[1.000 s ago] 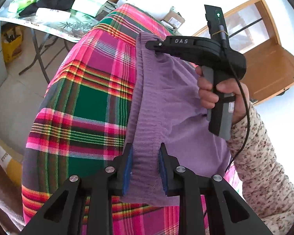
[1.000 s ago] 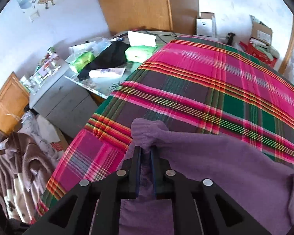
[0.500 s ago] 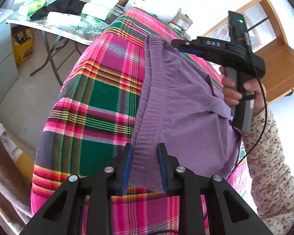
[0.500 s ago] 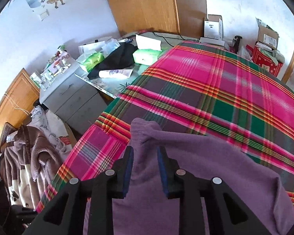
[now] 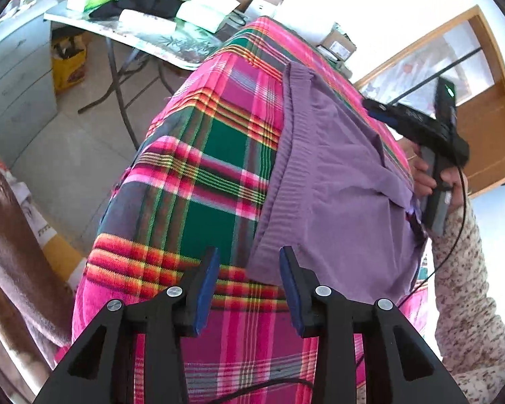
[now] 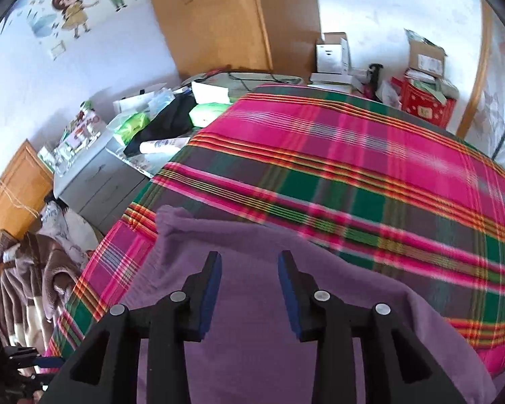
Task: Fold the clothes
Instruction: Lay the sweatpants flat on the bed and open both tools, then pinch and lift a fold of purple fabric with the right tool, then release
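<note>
A purple garment [image 5: 336, 181] with a ribbed waistband lies spread on the plaid bedspread [image 5: 215, 181]. My left gripper [image 5: 249, 262] is open, its blue pads just short of the garment's near corner, nothing between them. In the left wrist view the right gripper [image 5: 373, 109] hovers at the garment's far right side, held by a hand. In the right wrist view the same purple garment [image 6: 252, 303] lies flat under my right gripper [image 6: 249, 266], which is open and empty above the cloth. The plaid bedspread [image 6: 370, 175] stretches beyond.
A cluttered side table [image 5: 144, 30] with packets and a black cloth stands off the bed's far corner, beside grey drawers [image 6: 97, 181]. Brown blankets [image 6: 27, 276] are piled on the floor side. Boxes [image 6: 424, 57] sit at the bed's far end by a wooden wardrobe [image 6: 212, 17].
Both grippers opened and let go of the purple garment's waistband. The garment dropped flat onto the bedspread, and both grippers pulled back a little from it.
</note>
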Demonstrator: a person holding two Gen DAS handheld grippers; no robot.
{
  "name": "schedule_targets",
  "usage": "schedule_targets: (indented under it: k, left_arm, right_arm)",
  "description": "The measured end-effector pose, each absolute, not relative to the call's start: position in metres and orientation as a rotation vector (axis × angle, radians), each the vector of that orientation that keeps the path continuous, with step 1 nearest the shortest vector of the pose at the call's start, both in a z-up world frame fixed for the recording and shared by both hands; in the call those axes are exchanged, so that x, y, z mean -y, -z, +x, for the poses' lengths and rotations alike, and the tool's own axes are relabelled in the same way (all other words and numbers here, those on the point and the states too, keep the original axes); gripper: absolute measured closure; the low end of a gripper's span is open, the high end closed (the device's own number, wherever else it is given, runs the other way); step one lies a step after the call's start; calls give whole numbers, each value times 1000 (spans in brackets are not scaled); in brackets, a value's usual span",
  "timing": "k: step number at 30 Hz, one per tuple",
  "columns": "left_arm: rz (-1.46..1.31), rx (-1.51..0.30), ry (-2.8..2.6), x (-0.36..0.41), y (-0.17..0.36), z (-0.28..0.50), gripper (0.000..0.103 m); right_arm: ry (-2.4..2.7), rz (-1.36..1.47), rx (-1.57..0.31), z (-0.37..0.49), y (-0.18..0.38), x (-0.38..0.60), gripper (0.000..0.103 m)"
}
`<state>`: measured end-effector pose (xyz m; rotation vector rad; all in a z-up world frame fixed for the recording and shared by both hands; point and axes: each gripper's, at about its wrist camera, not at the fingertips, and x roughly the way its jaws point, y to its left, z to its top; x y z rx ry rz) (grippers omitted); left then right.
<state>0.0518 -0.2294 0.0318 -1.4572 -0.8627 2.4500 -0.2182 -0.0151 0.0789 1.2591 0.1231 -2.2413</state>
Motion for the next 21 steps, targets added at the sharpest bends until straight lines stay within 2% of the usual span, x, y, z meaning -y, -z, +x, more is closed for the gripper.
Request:
schedule_targets:
  k: [4, 11, 19, 21]
  left_arm:
    - [-1441, 881, -2445, 230, -35, 54, 64]
    - [-1393, 810, -2448, 208, -47, 51, 64]
    - [-1383, 715, -2403, 168, -49, 38, 64]
    - [-1387, 660, -2398, 153, -48, 36, 64]
  right_arm:
    - [2305, 1226, -59, -193, -94, -35, 66]
    - [2506, 1170, 74, -134, -118, -150, 64]
    - [2779, 1207, 262, -60, -109, -273, 64]
    - [2826, 1212, 305, -46, -104, -293, 61]
